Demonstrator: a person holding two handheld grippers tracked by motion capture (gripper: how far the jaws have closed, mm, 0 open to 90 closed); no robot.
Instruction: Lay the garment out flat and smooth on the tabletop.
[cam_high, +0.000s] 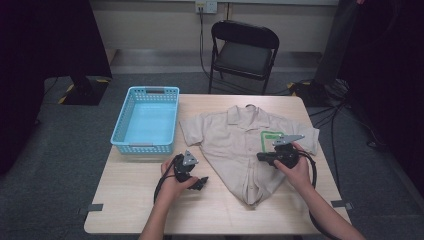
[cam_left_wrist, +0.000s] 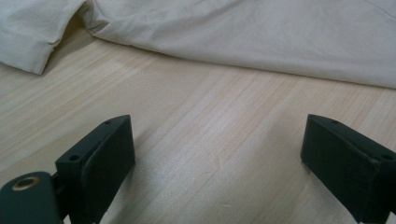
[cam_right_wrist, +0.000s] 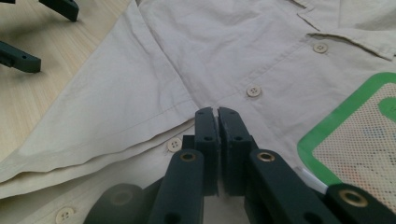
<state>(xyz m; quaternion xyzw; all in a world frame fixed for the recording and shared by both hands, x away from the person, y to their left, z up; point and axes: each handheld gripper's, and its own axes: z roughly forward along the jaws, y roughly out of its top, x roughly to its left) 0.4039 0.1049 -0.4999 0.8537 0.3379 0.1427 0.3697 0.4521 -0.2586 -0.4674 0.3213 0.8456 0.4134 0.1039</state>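
A beige short-sleeved shirt (cam_high: 240, 145) (cam_right_wrist: 196, 56) lies spread flat, buttoned, on the wooden table (cam_high: 140, 200). My right gripper (cam_high: 261, 157) (cam_right_wrist: 217, 114) rests on the shirt's right half. Its jaws are pressed together at the edge of the front panel, between two buttons, pinching the cloth there. A green-rimmed mesh sheet (cam_high: 270, 137) (cam_right_wrist: 359, 135) lies on the shirt just beside it. My left gripper (cam_high: 201, 183) (cam_left_wrist: 217, 158) lies on bare wood left of the shirt's hem, jaws wide apart with nothing between them. The shirt's edge (cam_left_wrist: 243, 42) runs a little way ahead of it.
A light blue plastic basket (cam_high: 145, 91) stands empty at the table's back left, next to the shirt's sleeve. Behind the table is a black folding chair (cam_high: 245, 50), with cables on the floor at the right. Bare tabletop stretches along the front edge.
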